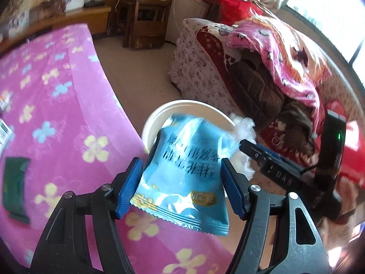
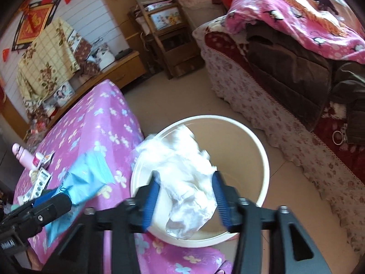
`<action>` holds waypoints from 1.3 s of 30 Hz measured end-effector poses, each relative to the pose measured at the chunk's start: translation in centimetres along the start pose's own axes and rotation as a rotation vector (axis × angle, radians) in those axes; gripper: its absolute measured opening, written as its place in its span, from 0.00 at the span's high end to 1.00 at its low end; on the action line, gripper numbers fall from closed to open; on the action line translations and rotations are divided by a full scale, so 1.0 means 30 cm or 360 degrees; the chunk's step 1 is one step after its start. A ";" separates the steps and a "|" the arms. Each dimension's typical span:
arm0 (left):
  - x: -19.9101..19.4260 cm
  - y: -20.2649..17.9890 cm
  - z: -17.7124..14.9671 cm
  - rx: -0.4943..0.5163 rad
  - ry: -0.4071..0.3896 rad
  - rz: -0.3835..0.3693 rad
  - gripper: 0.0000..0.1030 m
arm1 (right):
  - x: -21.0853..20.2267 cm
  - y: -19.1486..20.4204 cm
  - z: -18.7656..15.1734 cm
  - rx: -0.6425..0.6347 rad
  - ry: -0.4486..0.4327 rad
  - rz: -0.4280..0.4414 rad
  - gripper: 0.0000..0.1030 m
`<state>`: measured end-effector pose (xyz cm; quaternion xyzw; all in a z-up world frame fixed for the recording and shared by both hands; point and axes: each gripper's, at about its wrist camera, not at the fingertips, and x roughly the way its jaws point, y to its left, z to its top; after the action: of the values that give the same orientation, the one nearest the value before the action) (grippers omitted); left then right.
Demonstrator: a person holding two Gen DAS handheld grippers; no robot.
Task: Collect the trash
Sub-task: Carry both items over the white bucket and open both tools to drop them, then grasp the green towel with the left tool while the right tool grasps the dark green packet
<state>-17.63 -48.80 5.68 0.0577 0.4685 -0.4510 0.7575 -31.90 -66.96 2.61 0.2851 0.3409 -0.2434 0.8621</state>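
Note:
A white round bin (image 2: 262, 155) stands on the floor beside the pink-clothed table. My right gripper (image 2: 186, 196) hangs over its near rim, and a crumpled white tissue (image 2: 189, 182) sits loose between the blue pads, which do not squeeze it. My left gripper (image 1: 181, 186) is above the table's edge next to the bin (image 1: 159, 111). A light blue snack packet (image 1: 184, 159) lies flat between its pads, its edges just reaching them, unpinched. In the right wrist view the same packet (image 2: 84, 178) shows at the left. The tissue (image 1: 244, 127) also peeks out behind the packet.
The table's pink flowered cloth (image 1: 57, 114) carries a dark green packet (image 1: 16, 189), a pink bottle (image 2: 22, 157) and small packets. A sofa piled with blankets (image 2: 296, 57) stands to the right of the bin. A wooden chair (image 1: 148, 18) is at the back, bare floor between.

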 end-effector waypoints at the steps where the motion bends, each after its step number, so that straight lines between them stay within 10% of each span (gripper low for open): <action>1: 0.004 0.010 -0.001 -0.0035 0.0009 -0.0025 0.34 | -0.002 -0.007 -0.002 0.0006 -0.0008 -0.0010 0.54; 13: -0.083 0.072 -0.062 0.0000 -0.0040 0.0216 0.34 | -0.002 0.045 -0.059 -0.0017 0.0088 0.0050 0.54; 39: -0.494 0.437 -0.252 -0.0262 -0.0229 0.0578 0.34 | -0.082 0.580 -0.205 -0.0401 0.0167 0.0322 0.43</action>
<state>-15.23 -27.93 8.39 0.0468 0.4305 -0.2701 0.8600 -25.56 -49.85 6.33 0.2199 0.3828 -0.0956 0.8922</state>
